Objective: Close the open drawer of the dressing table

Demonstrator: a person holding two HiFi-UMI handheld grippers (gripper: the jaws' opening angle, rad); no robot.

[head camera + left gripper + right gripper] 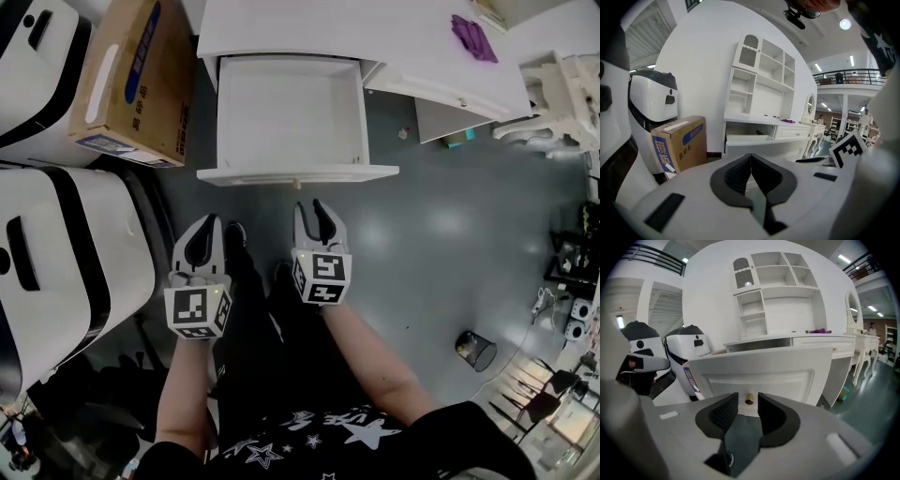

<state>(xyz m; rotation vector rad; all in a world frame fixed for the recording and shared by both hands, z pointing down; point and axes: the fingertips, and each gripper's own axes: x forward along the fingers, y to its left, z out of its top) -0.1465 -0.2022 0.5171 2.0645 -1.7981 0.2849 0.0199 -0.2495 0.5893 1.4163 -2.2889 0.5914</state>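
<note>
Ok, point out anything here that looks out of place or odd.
Only the drawer of the dressing table: it stands pulled far out and empty, jutting over the floor. Nothing looks spilled or broken.

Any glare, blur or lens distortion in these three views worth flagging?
Head view: sharp, soft sheen on the grey floor, white drawer nearly washed out. Left gripper view: fisheye bend, black corners, ceiling lamp blown out. Right gripper view: same bend, drawer knob crisp.

Head view looks down; 2 gripper views face drawer.
</note>
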